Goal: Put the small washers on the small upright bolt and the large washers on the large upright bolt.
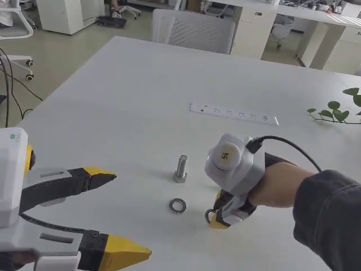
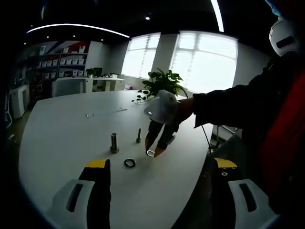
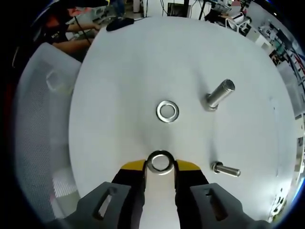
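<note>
The large upright bolt (image 1: 180,168) stands mid-table, with a loose washer (image 1: 177,205) lying flat just in front of it. My right gripper (image 1: 213,217) points down at the table right of that washer, shut on another washer (image 3: 160,162) held at its tips. In the right gripper view the loose washer (image 3: 167,111) lies ahead, the large bolt (image 3: 220,94) stands upper right and the small upright bolt (image 3: 226,169) is close on the right. My left gripper (image 1: 127,214) hovers open at the lower left, holding nothing. Its view shows both bolts (image 2: 114,142) (image 2: 138,135) and the right gripper (image 2: 157,149).
A white power strip (image 1: 233,113) lies further back on the white table (image 1: 113,101). Plant leaves (image 1: 335,110) reach in at the right edge. A grey chair (image 1: 192,29) stands behind the far table edge. A person's dark sleeve (image 1: 330,220) comes in from the right.
</note>
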Demonstrator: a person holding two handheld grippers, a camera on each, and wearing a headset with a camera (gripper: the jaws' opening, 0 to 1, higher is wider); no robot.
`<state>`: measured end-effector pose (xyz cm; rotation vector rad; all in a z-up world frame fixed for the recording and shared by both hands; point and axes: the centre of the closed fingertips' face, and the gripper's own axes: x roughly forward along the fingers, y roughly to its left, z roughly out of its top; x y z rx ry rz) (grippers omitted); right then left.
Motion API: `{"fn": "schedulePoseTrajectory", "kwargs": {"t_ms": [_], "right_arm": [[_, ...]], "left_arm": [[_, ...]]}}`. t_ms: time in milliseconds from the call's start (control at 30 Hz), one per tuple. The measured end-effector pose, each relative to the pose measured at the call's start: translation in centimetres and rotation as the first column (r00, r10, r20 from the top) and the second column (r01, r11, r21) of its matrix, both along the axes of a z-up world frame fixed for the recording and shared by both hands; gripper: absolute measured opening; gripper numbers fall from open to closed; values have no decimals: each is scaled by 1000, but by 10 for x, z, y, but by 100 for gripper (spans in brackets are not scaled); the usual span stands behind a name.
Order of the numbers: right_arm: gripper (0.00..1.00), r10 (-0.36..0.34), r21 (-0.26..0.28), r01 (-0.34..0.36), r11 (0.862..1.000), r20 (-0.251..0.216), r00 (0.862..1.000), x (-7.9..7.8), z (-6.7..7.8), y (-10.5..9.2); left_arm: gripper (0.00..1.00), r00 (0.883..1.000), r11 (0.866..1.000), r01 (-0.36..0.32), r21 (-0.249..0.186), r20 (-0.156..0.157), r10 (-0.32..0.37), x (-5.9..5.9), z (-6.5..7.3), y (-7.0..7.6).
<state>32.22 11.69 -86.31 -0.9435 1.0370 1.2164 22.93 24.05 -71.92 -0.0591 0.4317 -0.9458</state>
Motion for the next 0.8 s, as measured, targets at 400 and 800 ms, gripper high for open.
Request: {"fn": "schedulePoseTrajectory", "kwargs": {"t_ms": [400,800], "right_arm": [[23,21,-32,-20,999,9,1000,-3,15,-7],[23,20,-11,-19,1000,52,998,6,51,-5]], "left_arm": [[87,1000,1000,1,-6,7,-1,-1,2,-1],[87,1000,1000,1,-11,10,-1,-4,2,-2]]}}
